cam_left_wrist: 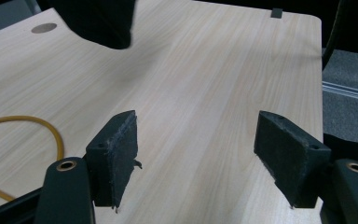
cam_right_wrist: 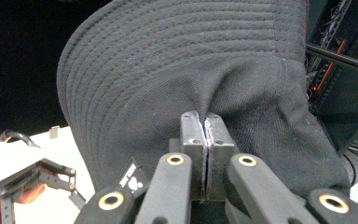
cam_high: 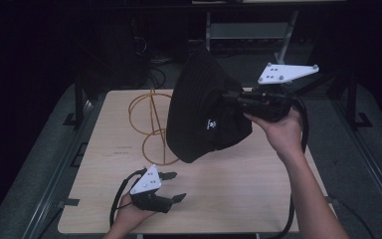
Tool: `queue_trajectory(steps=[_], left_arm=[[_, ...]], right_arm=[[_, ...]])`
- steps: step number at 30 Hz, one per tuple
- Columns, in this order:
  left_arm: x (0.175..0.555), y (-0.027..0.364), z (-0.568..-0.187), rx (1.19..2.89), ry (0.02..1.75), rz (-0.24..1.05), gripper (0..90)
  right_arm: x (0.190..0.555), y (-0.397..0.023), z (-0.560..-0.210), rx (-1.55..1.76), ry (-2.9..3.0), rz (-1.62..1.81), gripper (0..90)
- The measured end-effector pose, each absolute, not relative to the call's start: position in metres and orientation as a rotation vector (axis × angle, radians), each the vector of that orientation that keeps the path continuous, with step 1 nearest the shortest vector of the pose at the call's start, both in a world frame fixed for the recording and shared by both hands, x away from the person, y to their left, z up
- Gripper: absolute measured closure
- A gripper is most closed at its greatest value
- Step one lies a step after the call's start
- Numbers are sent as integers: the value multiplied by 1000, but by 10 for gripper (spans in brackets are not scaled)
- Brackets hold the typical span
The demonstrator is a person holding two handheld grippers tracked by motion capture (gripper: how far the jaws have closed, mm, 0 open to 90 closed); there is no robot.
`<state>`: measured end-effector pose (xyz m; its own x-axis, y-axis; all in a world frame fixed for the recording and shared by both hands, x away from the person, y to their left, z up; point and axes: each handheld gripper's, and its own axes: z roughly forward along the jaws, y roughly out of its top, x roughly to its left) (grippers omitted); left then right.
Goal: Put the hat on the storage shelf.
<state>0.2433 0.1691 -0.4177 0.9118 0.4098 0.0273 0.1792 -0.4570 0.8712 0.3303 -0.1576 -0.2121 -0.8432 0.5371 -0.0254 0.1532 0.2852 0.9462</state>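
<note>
1. Pinching a fold of cloth, the right gripper [cam_high: 239, 103] held a black hat [cam_high: 204, 114] up above the far middle of the table [cam_high: 258, 179]; its jaws were pressed together on the fabric, seen closely in the right gripper view [cam_right_wrist: 204, 140], where the cloth bunched just above the fingertips [cam_right_wrist: 189, 122] and the stitched brim spread over them.
2. The hat hung tilted from that grip; its lower edge sat just above the tabletop, beside a yellow wire stand [cam_high: 151, 124] that rose behind its left side.
3. The left gripper [cam_high: 172, 186] rested low near the front left of the table, well apart from the hat; its jaws stood wide apart and held nothing; bare wood showed between its pads [cam_left_wrist: 121, 154] in the left gripper view [cam_left_wrist: 205, 158].
</note>
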Motion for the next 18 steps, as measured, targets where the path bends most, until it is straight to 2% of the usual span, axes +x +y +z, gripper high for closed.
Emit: queue_trajectory(steps=[18], left_arm=[[242,165,-421,2102,404,273,253]], right_arm=[[349,-130,-198,588,2243,1583,889]])
